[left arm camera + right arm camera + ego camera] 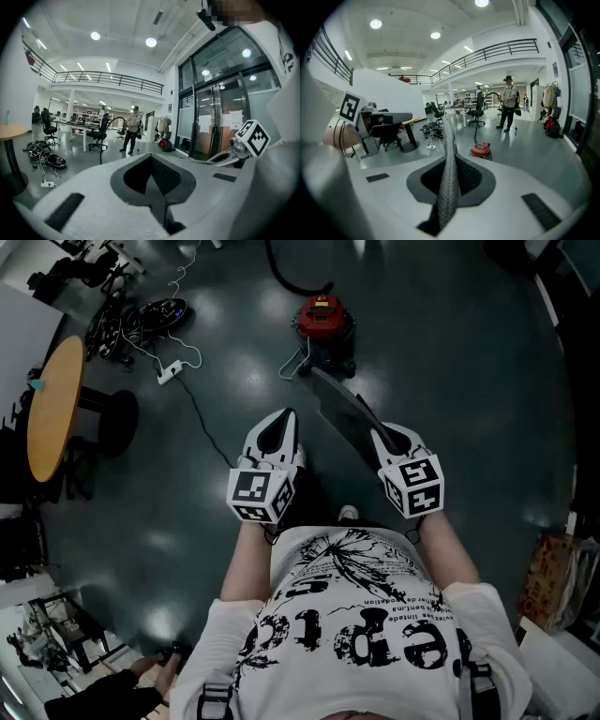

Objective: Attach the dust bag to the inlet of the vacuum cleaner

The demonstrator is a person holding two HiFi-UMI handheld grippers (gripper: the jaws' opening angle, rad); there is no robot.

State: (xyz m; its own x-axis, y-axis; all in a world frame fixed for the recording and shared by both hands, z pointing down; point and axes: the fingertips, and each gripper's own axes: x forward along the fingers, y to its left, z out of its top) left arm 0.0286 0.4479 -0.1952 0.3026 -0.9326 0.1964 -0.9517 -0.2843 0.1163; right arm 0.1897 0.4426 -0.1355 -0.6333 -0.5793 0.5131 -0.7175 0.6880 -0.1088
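Head view first: the person is standing over the dark floor point(450, 352) with both tools held out in front. The right gripper point(392, 442) is pinching a dark, flat dust bag point(339, 411) that's sticking out ahead toward the red vacuum cleaner point(324, 319). The vacuum is sitting on the floor, well apart from them. The left gripper point(278, 430) is hanging near the bag, carrying nothing. A white cable point(298, 360) is trailing off the vacuum.

Left gripper view: the left gripper point(152, 174) is showing its jaws pressed together with nothing between them, pointing off across the office.

Right gripper view: the right gripper point(449, 185) is clamping the dust bag point(450, 154) edge-on, a thin grey textured sheet rising up the middle. The vacuum cleaner point(481, 150) is sitting on the floor beyond.

What I'm worrying about: one claw is holding the bag along just one edge, so I reckon it could flop or slide out on the way down. I can't make out the inlet from here, so lining it up could go wrong too. And that cable is looking like a trip risk.
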